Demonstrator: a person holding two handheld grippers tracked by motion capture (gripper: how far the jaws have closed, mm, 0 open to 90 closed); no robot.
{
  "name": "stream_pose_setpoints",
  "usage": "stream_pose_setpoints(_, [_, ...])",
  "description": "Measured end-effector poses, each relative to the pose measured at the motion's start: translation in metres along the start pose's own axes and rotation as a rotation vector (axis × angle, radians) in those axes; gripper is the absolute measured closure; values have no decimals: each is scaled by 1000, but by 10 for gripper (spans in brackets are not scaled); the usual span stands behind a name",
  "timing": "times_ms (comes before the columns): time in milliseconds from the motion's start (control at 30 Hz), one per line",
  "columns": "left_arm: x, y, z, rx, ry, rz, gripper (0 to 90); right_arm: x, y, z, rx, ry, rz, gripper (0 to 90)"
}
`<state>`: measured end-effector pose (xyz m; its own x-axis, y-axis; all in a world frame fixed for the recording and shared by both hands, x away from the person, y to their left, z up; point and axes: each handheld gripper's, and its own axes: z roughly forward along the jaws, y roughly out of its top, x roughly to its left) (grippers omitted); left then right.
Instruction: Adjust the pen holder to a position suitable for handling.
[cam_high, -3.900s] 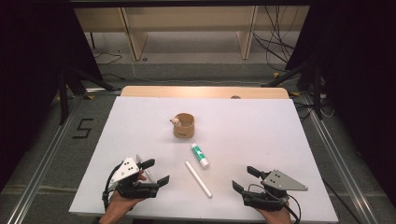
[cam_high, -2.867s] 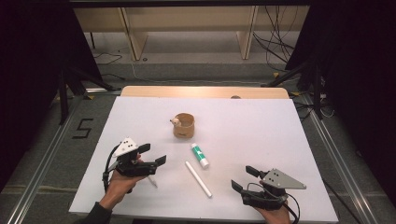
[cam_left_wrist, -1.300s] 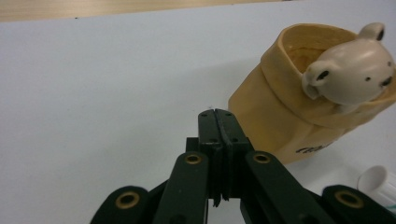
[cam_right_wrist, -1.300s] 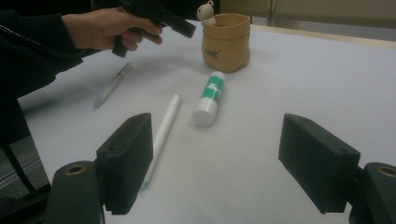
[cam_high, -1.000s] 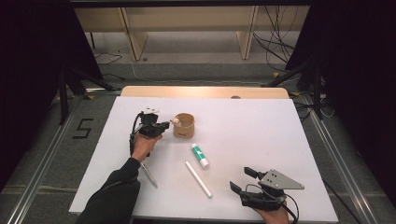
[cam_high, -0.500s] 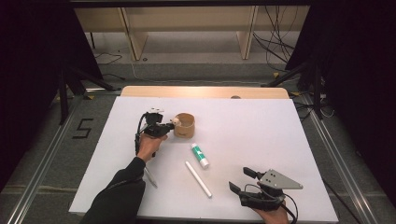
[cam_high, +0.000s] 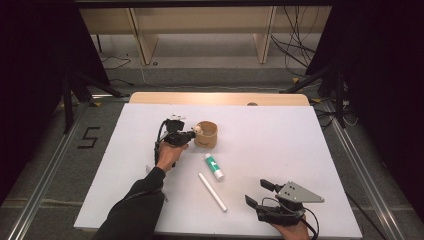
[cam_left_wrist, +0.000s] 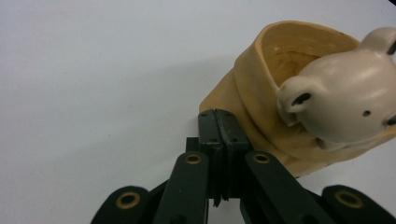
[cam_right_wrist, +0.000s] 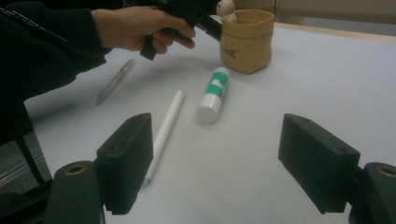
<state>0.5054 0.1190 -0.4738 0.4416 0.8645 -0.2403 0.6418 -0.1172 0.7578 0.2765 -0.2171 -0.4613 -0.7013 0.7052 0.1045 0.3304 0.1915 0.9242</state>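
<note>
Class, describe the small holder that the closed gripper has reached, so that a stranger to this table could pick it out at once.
On the white table, look just behind the middle, ahead of the green-and-white tube and the white stick. There stands the tan cup: the lone upright, open-topped thing, with a pale bear head on its rim.

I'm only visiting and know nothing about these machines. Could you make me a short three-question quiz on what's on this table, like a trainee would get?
1. True or false: the left gripper has its jaws shut, with nothing between them.
2. Which thing lies nearest the cup? A) the glue stick B) the white stick C) the clear pen
3. Fill in: the right gripper has its jaws ____.

Key
1. True. The tips sit by the cup's base, beside its bear figure.
2. A
3. open; they rest near the table's front edge, holding nothing.
</note>
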Motion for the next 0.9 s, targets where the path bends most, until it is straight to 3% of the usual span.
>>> stream_pose_setpoints(900, [-30,9,19,15,-41,29,890,1,-1,1,11,8,-2,272])
